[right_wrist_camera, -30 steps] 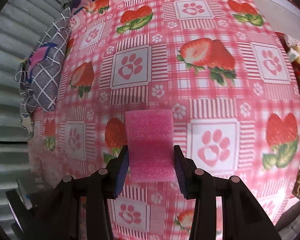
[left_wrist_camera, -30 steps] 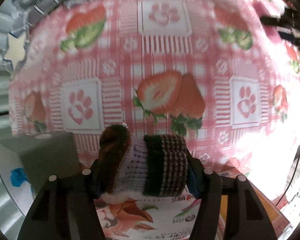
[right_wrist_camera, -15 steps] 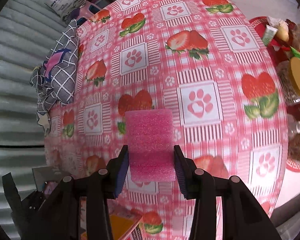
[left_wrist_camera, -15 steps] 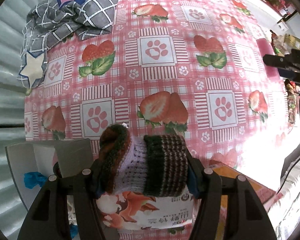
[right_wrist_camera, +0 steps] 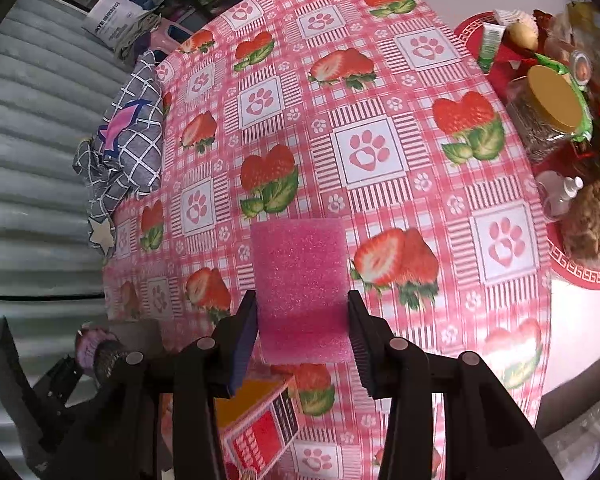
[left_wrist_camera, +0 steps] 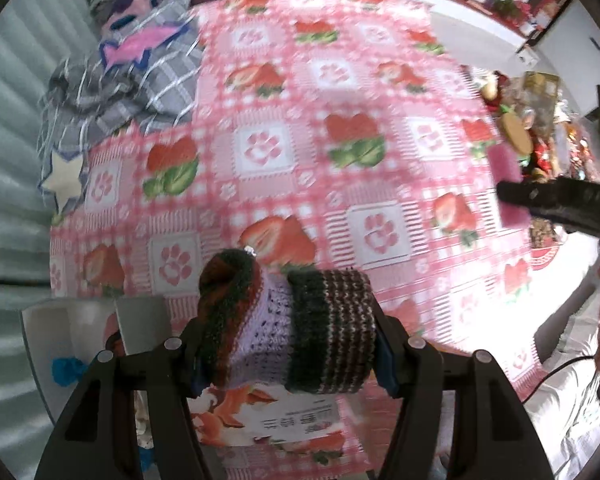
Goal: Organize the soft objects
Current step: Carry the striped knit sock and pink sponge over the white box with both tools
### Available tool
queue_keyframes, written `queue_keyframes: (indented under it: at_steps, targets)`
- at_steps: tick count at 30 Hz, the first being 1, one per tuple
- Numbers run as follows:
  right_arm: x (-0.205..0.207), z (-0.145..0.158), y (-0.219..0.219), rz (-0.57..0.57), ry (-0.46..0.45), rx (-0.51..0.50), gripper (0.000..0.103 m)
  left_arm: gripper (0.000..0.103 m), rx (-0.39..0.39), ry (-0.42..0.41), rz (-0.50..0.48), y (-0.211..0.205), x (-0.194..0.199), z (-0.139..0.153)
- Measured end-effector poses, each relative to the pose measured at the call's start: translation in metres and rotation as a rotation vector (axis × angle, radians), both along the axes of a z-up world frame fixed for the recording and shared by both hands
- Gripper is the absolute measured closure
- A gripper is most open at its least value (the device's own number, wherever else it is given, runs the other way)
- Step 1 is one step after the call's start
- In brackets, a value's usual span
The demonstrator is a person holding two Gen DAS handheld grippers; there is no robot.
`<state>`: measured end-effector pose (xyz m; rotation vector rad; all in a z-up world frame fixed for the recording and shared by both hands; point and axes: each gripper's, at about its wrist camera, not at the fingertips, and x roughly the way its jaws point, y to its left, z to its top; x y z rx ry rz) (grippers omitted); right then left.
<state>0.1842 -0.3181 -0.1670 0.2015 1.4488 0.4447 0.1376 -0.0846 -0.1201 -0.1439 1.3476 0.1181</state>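
Overhead, both claws hang above a worktop (right_wrist_camera: 380,92) under a pink cloth printed with strawberries and paw prints; its wide middle lies bare.

Along the worktop's left edge, towards the far corner, a grey checked cloth (right_wrist_camera: 134,140) with a pink star patch lies bunched, its hem hanging over the edge next to a corrugated wall (right_wrist_camera: 28,152). On the right edge sits a red tray (right_wrist_camera: 580,272) crowded with jars and packets, among them a jar with a yellow lid (right_wrist_camera: 554,98). At the near edge a printed carton (right_wrist_camera: 260,428) pokes out below the right claw, and an open white box (left_wrist_camera: 60,344) sits below the near left corner.

The left claw (left_wrist_camera: 288,344) is clenched on a knitted roll (left_wrist_camera: 288,332), its long axis running across from pad to pad: rust and green at the left end, lilac in the middle, dark stripes at the right. Beneath it lies a printed sheet (left_wrist_camera: 268,420) whose writing is too blurred to read.

The right claw (right_wrist_camera: 302,328) grips a pink sponge (right_wrist_camera: 300,280) by its near end, the long axis pointing away along the fingers.
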Motion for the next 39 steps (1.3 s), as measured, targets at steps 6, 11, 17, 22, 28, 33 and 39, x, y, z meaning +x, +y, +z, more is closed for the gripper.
queue_keyframes:
  at_steps: [6,11,17,22,28,33,39]
  targets:
    - [-0.022,0.013,-0.019,-0.038,0.000,0.000,0.058,0.037,0.001,-0.092,-0.131,-0.044,0.002,0.034]
    - [-0.046,0.019,-0.044,-0.083,0.023,-0.001,0.058,0.037,-0.018,-0.144,-0.281,-0.089,-0.005,0.053]
    - [-0.081,0.016,-0.073,-0.129,0.037,-0.052,0.058,0.037,-0.063,-0.144,-0.472,-0.140,-0.029,0.058]
    - [-0.108,0.009,-0.091,-0.173,0.051,-0.096,0.058,0.037,-0.090,-0.125,-0.602,-0.170,-0.056,0.055]
    - [-0.137,-0.001,-0.101,-0.206,0.074,-0.119,0.058,0.037,-0.126,-0.076,-0.745,-0.190,-0.094,0.049]
    - [-0.159,-0.012,-0.101,-0.222,0.104,-0.130,0.058,0.037,-0.129,-0.035,-0.829,-0.196,-0.127,0.040]
    - [-0.185,-0.020,-0.085,-0.197,0.127,-0.134,0.058,0.037,-0.111,0.002,-0.786,-0.172,-0.151,0.029]
